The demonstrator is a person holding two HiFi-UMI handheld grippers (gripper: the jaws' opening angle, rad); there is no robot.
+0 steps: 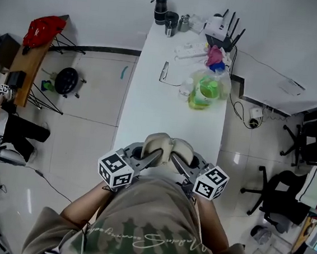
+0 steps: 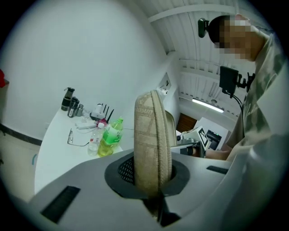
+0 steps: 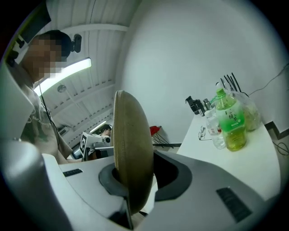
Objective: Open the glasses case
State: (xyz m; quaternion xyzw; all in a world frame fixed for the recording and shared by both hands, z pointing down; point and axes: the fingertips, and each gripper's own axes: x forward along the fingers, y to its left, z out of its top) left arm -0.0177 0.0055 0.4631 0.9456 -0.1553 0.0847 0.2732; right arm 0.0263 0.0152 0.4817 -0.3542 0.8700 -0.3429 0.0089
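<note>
Head view first: the glasses case (image 1: 168,148) is held up over the near end of the white table (image 1: 150,94), right in front of the person's chest. Its long axis runs side to side between the two grippers. It looks like two rounded beige lobes with a crease between them, and I honestly can't tell from up here how far apart they are. The left gripper (image 1: 152,157) and right gripper (image 1: 178,162) come at it from either side, and their tips are mostly tucked under the case.

Left gripper view: the case (image 2: 151,140) stands on end, seen edge-on, with the zipper seam facing the camera. The jaws are clamped on its lower end, so the bottom is buried in the pads. A green bottle (image 2: 110,137) sits further back on the table.

Right gripper view: same deal, a thin upright edge of the case (image 3: 131,149) pinched between the jaws. Its lower tip is cut off by the gripper body.
</note>
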